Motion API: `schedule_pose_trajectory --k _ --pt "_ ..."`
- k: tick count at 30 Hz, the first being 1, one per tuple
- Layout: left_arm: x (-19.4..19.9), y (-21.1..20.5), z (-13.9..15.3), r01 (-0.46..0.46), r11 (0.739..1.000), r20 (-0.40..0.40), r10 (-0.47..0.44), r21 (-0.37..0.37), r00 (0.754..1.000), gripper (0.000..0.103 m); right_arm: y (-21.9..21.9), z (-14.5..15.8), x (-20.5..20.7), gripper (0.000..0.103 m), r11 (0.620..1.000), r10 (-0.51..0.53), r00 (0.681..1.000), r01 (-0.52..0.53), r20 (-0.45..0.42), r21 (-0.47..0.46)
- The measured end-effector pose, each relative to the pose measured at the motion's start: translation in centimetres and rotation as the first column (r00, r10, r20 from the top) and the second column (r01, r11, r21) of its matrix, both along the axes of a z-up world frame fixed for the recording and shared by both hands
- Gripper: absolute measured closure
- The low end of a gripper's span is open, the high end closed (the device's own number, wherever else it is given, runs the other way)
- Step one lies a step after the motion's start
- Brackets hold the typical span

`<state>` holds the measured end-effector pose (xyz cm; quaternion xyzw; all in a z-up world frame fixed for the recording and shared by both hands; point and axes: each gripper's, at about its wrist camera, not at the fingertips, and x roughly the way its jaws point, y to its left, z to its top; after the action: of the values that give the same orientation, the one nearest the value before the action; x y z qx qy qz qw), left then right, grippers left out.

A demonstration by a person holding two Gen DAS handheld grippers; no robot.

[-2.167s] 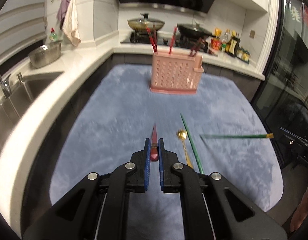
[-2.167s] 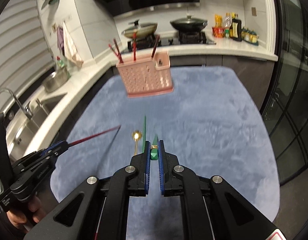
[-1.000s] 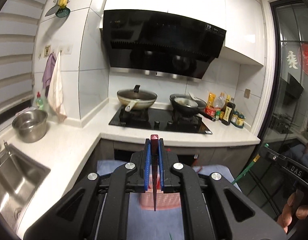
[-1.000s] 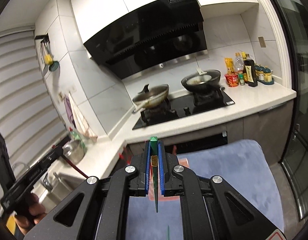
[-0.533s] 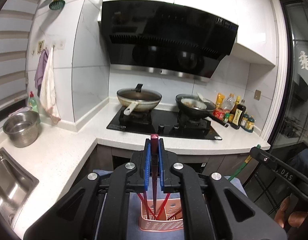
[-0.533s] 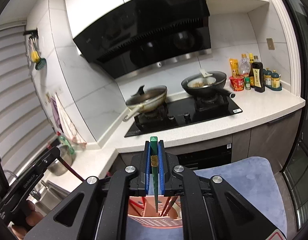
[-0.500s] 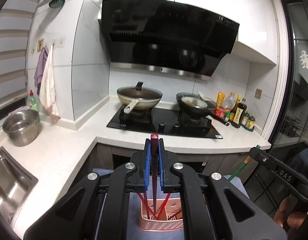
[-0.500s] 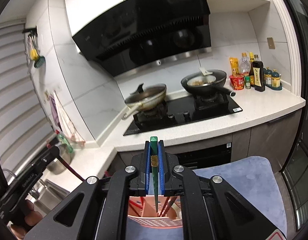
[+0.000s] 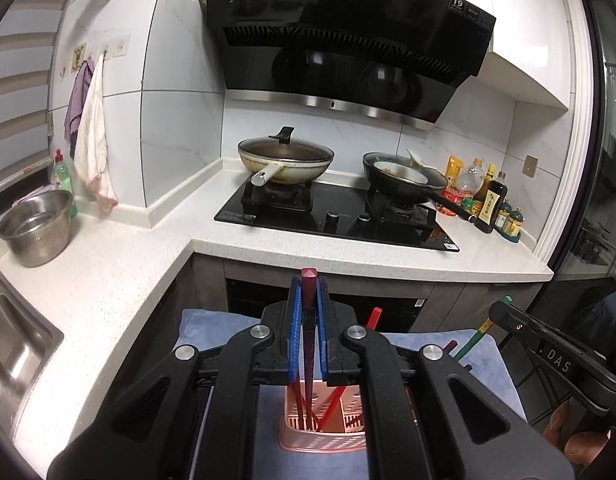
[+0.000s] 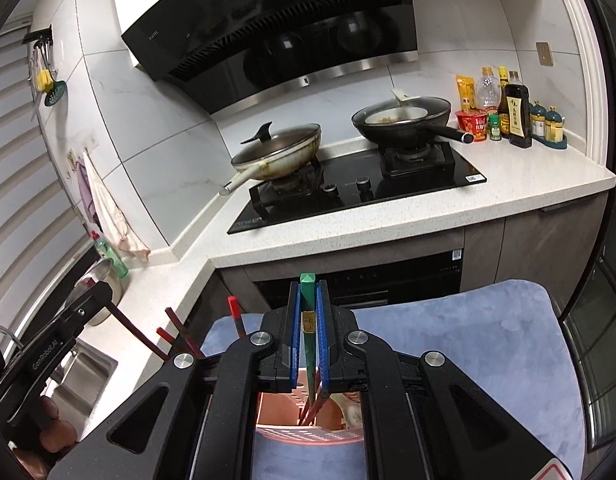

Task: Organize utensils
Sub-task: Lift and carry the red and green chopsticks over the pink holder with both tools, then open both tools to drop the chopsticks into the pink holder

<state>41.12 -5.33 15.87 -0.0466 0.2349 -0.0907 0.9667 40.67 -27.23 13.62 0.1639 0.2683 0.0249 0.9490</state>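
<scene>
We are gripping a red chopstick (image 9: 306, 312) in the left gripper (image 9: 306, 300) and a green chopstick (image 10: 308, 312) in the right gripper (image 10: 307, 304), both hanging over the pink basket (image 9: 321, 438). Next, we judge, we are lowering the tips inside, then letting go.

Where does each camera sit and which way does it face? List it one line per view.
Left wrist: on the left claw, facing the stove; shut on a red chopstick; a hand shows lower right.
Right wrist: on the right claw, same heading; shut on a green chopstick.
Shared: pink basket, stove, blue mat.
</scene>
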Motion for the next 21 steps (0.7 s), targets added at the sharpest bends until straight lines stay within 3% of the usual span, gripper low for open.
schedule_pose_trajectory --k 5,7,14,21 --pt "0.3 0.1 -0.4 -0.019 1.0 -0.016 0.019 0.0 1.0 0.095 0.2 -0.5 0.4 0.096 1.0 0.011 1.0 -0.011 -0.023 -0.005" --pt "0.3 0.2 -0.4 -0.028 1.0 -0.017 0.028 0.001 0.999 0.095 0.4 -0.5 0.2 0.086 1.0 0.004 1.0 -0.005 -0.018 -0.011" --pt "-0.2 0.6 -0.5 -0.039 0.999 -0.022 0.039 -0.004 0.999 0.086 0.8 0.1 -0.6 0.086 1.0 0.006 1.0 -0.006 -0.002 -0.029" --pt "-1.2 0.7 0.0 -0.037 0.999 -0.013 0.037 0.001 0.999 0.086 1.1 0.5 -1.6 0.086 0.999 0.012 1.0 -0.012 0.004 -0.03"
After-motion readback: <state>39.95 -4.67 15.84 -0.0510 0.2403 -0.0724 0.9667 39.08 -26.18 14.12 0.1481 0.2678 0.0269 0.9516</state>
